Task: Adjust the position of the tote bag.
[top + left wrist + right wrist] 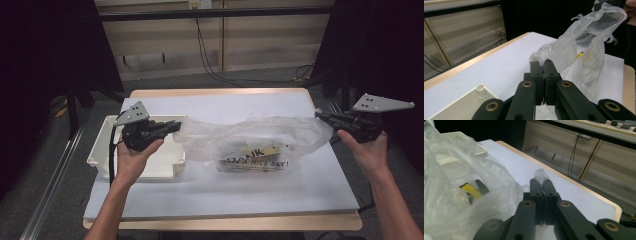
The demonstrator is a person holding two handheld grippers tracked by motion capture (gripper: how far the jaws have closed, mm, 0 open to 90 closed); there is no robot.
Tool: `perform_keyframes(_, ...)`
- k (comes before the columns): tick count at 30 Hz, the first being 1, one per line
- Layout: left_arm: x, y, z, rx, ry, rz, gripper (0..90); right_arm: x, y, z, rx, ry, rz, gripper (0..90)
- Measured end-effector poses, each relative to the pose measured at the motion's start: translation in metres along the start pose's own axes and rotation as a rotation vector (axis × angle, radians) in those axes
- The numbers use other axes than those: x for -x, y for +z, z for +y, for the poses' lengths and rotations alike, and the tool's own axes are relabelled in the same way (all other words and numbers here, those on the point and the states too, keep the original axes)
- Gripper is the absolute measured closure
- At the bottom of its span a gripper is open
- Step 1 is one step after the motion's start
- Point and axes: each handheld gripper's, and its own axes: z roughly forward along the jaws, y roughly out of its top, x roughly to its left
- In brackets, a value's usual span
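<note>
Across the middle of the table point(150, 200), a thin clear plastic bag point(260, 142) is stretched between the two grippers. The left gripper point(176, 125), at about nine o'clock, has its jaws pressed together on a pinch of the bag's edge; the left gripper view shows the film bunched at the tips. The right gripper point(320, 115), at about three o'clock, is likewise clamped on a small tuft of the film at the opposite end. The bag's belly sags between them, and its bottom appears to rest on the table near the centre.

The main risk, as I judge it, is the film itself. It is flimsy, crinkled and slippery, and each gripper has only a small wad of it; pulling the hands further apart or lifting sharply could let a tuft slide out, or tear the plastic at the pinch. If one side lets go, the bag would swing and the things inside could spill toward six o'clock. Those contents are hard to make out: something with a yellow part point(470, 190) and dark pieces, behind black lettering printed on the bag.

A cream plastic tray point(102, 150), rigid, with a raised rim and rounded corners, sits under the left hand point(132, 160) at nine o'clock; a low swing could catch the bag on its rim. The table top is smooth, pale and matt, with a wooden edge.
</note>
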Motion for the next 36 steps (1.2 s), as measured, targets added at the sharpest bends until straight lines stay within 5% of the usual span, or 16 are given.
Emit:
perform_keyframes(7, -0.004, 0.015, -0.003, -0.05, 0.018, 0.004, 89.1, 0.008, 0.006, -0.003, -0.028, -0.016, -0.03, 89.4)
perform_keyframes(17, -0.014, 0.041, -0.027, -0.189, 0.024, -0.002, 89.1, 0.02, 0.025, -0.034, -0.103, 0.011, -0.04, 89.5)
perform_keyframes(22, -0.016, 0.048, -0.038, -0.216, 0.03, -0.008, 89.1, 0.022, 0.031, -0.046, -0.125, 0.014, -0.053, 89.5)
perform_keyframes(36, -0.026, 0.061, -0.064, -0.294, -0.005, 0.008, 89.2, 0.011, 0.065, -0.085, -0.248, -0.012, -0.042, 89.5)
